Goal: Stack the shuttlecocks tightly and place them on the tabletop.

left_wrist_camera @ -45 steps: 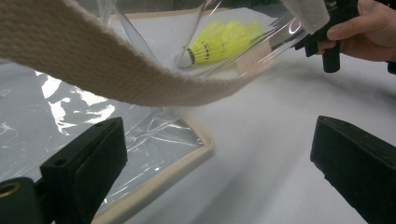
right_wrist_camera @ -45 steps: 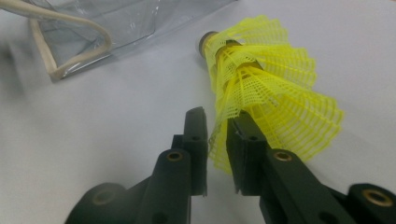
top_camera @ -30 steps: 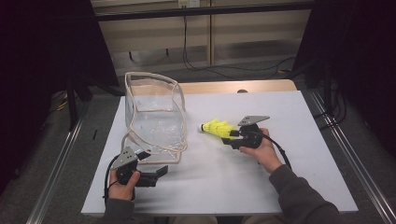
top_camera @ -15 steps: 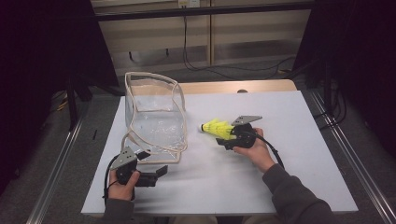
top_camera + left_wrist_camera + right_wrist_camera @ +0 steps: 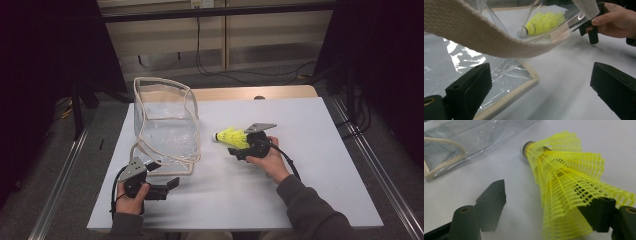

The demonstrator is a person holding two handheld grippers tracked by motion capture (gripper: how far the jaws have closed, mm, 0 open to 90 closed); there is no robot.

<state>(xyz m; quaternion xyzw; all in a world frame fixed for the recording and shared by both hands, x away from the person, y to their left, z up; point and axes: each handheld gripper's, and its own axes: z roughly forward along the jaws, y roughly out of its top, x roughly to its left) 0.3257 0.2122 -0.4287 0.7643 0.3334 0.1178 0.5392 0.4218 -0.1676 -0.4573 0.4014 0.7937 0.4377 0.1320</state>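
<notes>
The white table (image 5: 310, 150) is under everything I do. On it stands the clear bag (image 5: 165, 125) with its cream webbing edge. It is upright and open at the top, and I place everything else by it.

My left gripper (image 5: 164, 175) sits low at the bag's near corner, just beside the flat clear panel that spreads onto the table there. Its two fingers are spread wide with nothing between them. In the left gripper view the bag's cream strap (image 5: 486, 37) sags across above them, and the bag's edge runs between them on the table.

My right gripper (image 5: 235, 145) is to the right of the bag, near it but not touching, and it points toward the bag's side. Its fingers also stand apart. The yellow shuttlecock (image 5: 231, 137) lies along the right-hand finger, with the wide end of its mesh skirt draped over that finger. The other finger (image 5: 491, 200) stays clear of the skirt, with bare table showing in the gap.

The shuttlecock is outside the bag, and its cork tip (image 5: 525, 148) is aimed at the bag's wall. I cannot tell whether it rests on the table or hangs off my finger.
</notes>
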